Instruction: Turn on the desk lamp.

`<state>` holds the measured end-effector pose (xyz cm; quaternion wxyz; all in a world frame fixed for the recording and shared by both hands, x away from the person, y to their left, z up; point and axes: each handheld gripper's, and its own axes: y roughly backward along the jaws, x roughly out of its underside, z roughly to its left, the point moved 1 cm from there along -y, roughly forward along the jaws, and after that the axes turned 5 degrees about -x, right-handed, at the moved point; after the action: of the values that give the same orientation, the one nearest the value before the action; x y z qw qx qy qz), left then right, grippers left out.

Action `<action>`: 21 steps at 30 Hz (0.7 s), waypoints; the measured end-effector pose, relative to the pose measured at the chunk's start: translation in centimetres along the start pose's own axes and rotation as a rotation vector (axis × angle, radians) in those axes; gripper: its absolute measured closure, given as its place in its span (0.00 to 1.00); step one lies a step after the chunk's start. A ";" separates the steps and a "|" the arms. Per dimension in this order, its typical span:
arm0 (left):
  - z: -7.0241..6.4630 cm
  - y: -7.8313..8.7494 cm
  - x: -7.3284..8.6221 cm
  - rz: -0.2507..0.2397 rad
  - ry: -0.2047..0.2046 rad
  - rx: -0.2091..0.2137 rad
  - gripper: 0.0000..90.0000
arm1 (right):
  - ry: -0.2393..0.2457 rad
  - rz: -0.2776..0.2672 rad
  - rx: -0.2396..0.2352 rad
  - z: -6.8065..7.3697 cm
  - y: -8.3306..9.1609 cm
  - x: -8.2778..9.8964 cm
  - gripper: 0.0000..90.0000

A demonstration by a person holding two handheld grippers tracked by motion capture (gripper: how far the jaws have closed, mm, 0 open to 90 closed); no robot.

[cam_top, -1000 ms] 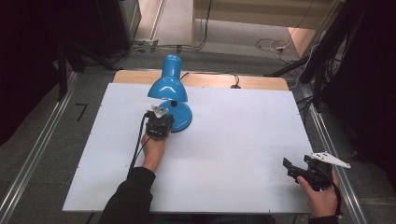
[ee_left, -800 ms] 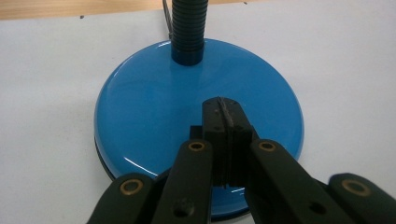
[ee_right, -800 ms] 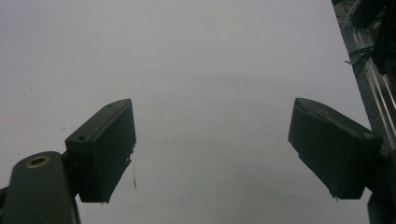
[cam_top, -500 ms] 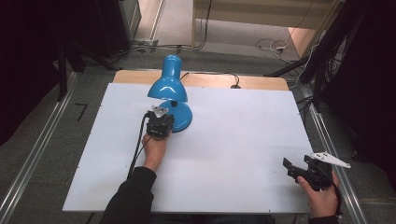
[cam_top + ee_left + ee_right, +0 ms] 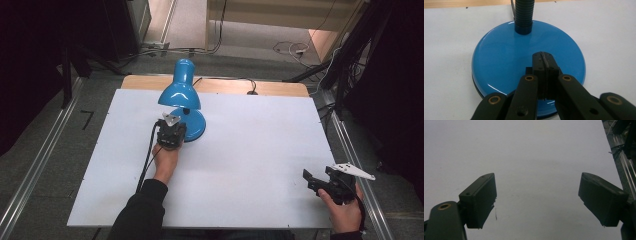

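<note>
A blue desk lamp stands on the white table at the back left, its shade bent forward over its round base. My left gripper is shut, its two pads pressed together with nothing between them, and their tips rest over the near part of the base, below the ribbed black neck. My right gripper is held at the table's front right corner, well away from the lamp. Its jaws stand wide open above bare tabletop.
The lamp's black cord runs back over the wooden strip at the table's far edge. Metal rails run along both sides of the table. Dark frames and cables stand on the floor behind.
</note>
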<state>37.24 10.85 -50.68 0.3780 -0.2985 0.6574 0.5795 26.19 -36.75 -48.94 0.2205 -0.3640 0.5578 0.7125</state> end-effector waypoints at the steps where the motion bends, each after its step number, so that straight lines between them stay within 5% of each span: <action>1: 0.0 0.0 0.0 0.000 0.000 0.000 1.00 | -0.001 0.000 0.000 0.0 0.0 0.0 0.15; 21: -0.1 0.0 0.0 -0.001 0.001 -0.009 1.00 | -0.001 0.001 0.000 0.0 0.0 0.0 0.15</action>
<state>37.19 10.72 -50.70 0.3766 -0.3009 0.6548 0.5821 26.20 -36.76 -48.97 0.2203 -0.3633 0.5580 0.7128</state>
